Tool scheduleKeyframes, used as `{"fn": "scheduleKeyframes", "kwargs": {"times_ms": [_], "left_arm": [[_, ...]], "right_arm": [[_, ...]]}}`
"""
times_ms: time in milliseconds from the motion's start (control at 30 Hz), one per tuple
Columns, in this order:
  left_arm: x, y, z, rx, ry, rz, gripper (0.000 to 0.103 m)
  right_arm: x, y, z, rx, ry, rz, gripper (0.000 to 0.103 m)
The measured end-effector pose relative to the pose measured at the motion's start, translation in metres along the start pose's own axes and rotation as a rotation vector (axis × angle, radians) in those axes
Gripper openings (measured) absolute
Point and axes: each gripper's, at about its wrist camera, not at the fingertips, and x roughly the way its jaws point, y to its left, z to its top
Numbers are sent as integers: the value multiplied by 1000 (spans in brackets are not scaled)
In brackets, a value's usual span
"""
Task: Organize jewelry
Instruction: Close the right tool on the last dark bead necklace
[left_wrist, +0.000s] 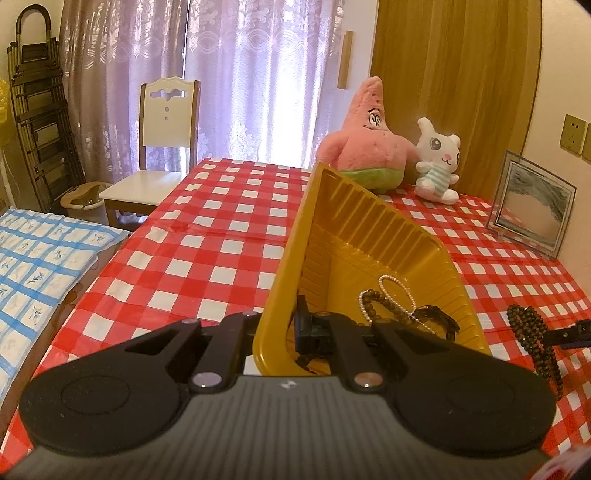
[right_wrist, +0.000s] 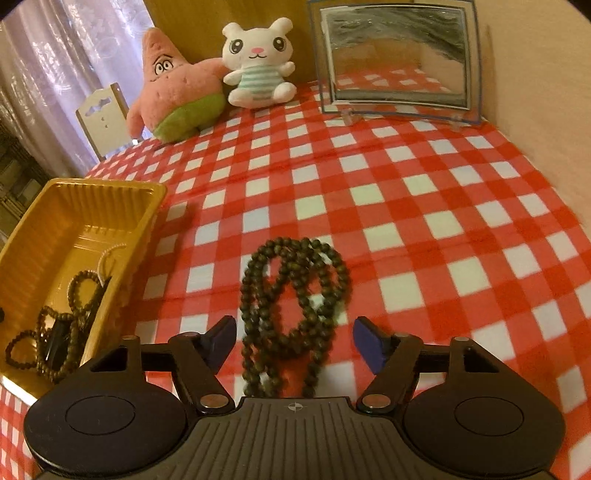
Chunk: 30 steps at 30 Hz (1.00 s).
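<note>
A yellow plastic tray (left_wrist: 354, 236) is tilted up on the red checked tablecloth. My left gripper (left_wrist: 286, 328) is shut on its near wall. Inside lie a pearl bracelet (left_wrist: 395, 286), dark bead bracelets (left_wrist: 373, 299) and a black watch (left_wrist: 436, 317). The tray also shows at the left of the right wrist view (right_wrist: 92, 206). A long dark bead necklace (right_wrist: 291, 295) lies coiled on the cloth. My right gripper (right_wrist: 294, 341) is open, its jaws either side of the necklace's near end, not touching it. The necklace also shows at the right of the left wrist view (left_wrist: 532, 332).
A pink starfish plush (right_wrist: 173, 88), a white bunny plush (right_wrist: 258, 66) and a glass picture frame (right_wrist: 399, 59) stand along the table's far edge by the wall. A white chair (left_wrist: 162, 147) stands beyond the table. A blue checked bed (left_wrist: 40, 243) lies to the left.
</note>
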Motion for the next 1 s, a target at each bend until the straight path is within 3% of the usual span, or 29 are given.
{"fn": "scheduleKeyframes", "kwargs": {"times_ms": [100,267,333,467,633,767,900,933,1000], "left_arm": [[0,1,1,0,0,3,7],[1,0,0,1,0,4,7],[0,-1,0,2,-1,4,7],[1,0,0,0,0,4,7],[0,-1,-1,1,0,3,7],[1,-1,0,1,-1,3,7],[0,-2,-1,3,-1,4,7],[1,-1,0,3,0,4,7],[1,-1,0,2,0,4,7]], "right_arm": [[10,7,2,-19,-1,-8,70],[23,25,-6,-140,-16,-99,69],[24,29,-10,-182,-25,-113,62],[21,31,-16,-237,-30,-102,28],[11,34,-24,-270,-17,-50,16],[-1,41,-35,-291,18,4,15],[-8,44,-43,-280,35,4,16],[-8,44,-43,-272,37,-4,18],[-6,44,-42,-254,34,-27,34]]}}
